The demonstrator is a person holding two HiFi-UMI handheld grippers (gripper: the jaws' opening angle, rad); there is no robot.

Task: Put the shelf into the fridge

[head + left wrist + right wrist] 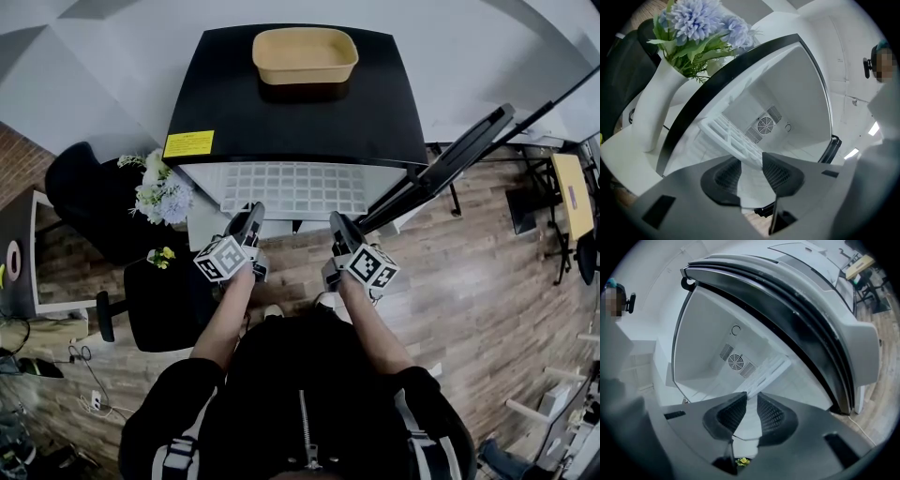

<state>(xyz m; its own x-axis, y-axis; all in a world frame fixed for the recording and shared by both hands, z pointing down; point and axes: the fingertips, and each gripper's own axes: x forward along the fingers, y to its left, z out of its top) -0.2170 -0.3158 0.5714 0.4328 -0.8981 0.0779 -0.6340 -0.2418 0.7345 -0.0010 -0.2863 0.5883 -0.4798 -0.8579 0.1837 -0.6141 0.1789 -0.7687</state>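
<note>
A black-topped small fridge (300, 122) stands open, its door (450, 164) swung out to the right. The white grid shelf (300, 187) lies level and juts out of the fridge mouth. My left gripper (247, 223) is shut on the shelf's front edge at the left, and my right gripper (337, 228) is shut on it at the right. In the left gripper view the shelf (729, 136) runs between the pads of the gripper (751, 168) toward the back-wall fan (765, 125). The right gripper view shows the shelf (771, 369) held by the gripper (751, 411) inside the white cavity.
A tan tray (305, 54) sits on the fridge top. A white vase of flowers (161, 195) stands just left of the fridge, close to my left gripper, above a black stool (169, 300). The open door (811, 324) flanks the right side. A desk (572, 192) stands far right.
</note>
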